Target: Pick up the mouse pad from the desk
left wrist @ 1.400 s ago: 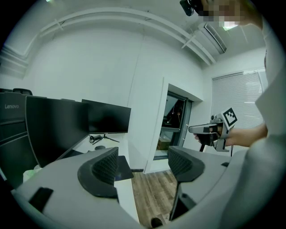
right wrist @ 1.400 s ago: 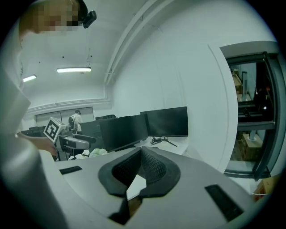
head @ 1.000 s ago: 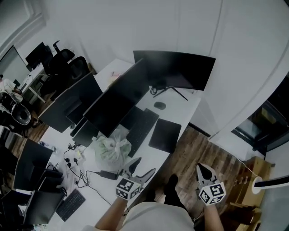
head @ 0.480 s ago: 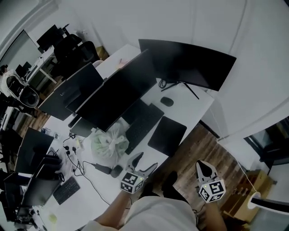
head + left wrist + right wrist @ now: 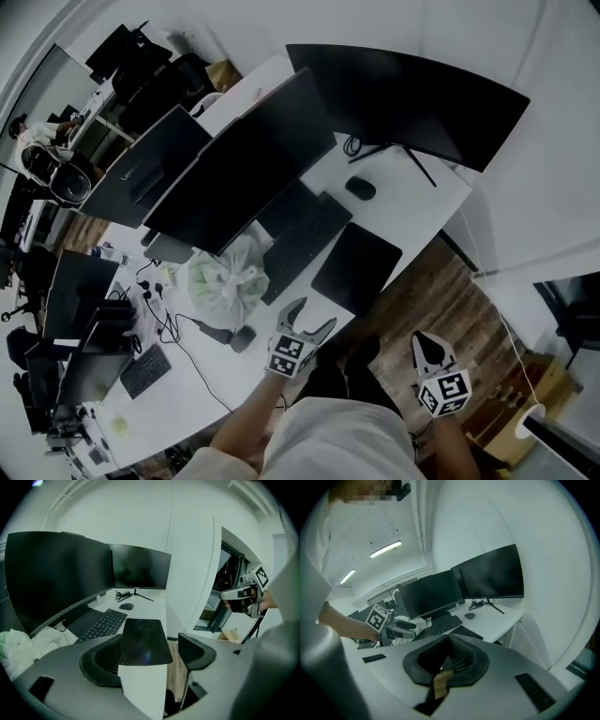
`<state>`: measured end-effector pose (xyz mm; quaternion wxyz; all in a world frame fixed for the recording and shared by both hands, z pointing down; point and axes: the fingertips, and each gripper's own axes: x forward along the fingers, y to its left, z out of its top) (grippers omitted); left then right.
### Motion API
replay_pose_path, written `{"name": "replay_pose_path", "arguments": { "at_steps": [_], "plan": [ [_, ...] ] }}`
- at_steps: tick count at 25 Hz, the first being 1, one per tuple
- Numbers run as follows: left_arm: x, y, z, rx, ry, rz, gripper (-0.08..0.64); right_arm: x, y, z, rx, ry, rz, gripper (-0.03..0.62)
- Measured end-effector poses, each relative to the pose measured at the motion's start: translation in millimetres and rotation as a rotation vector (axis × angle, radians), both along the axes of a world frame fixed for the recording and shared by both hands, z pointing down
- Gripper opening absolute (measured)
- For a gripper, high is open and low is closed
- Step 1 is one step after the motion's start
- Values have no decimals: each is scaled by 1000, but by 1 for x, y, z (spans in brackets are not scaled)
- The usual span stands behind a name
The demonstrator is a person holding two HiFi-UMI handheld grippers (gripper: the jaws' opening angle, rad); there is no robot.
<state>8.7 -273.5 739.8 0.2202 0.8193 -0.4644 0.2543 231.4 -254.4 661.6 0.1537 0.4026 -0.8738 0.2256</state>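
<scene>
The black mouse pad (image 5: 356, 268) lies flat at the desk's near edge, to the right of the keyboard (image 5: 305, 246). My left gripper (image 5: 310, 327) hovers just short of the pad's near corner; its jaws are opening, with nothing pressed between them. In the left gripper view the mouse pad (image 5: 143, 638) shows ahead, between the two jaws of the left gripper (image 5: 150, 656). My right gripper (image 5: 429, 348) hangs off the desk over the wooden floor, to the right of the person's body. In its own view the right gripper (image 5: 447, 641) has its tips together on nothing.
A black mouse (image 5: 360, 187) sits beyond the pad, near a curved monitor's stand (image 5: 389, 155). More monitors (image 5: 239, 164) line the desk behind the keyboard. A knotted plastic bag (image 5: 225, 281) and cables (image 5: 173, 328) lie to the left. The desk edge (image 5: 412, 246) drops to wooden floor (image 5: 441, 300).
Both grippers have come down and forward. The left one has closed in on the desk edge by the mouse pad, and its jaws look slightly wider. The right one stays shut.
</scene>
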Motion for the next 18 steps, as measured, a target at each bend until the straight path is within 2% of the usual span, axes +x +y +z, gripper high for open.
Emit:
{"name": "replay_pose_path", "arguments": {
  "at_steps": [11, 18],
  "plan": [
    [-10, -41, 120, -199, -144, 7, 442, -8, -14, 51, -117, 0, 3, 12],
    [-17, -58, 174, -299, -196, 12, 475, -19, -25, 66, -159, 1, 9, 12]
  ]
}}
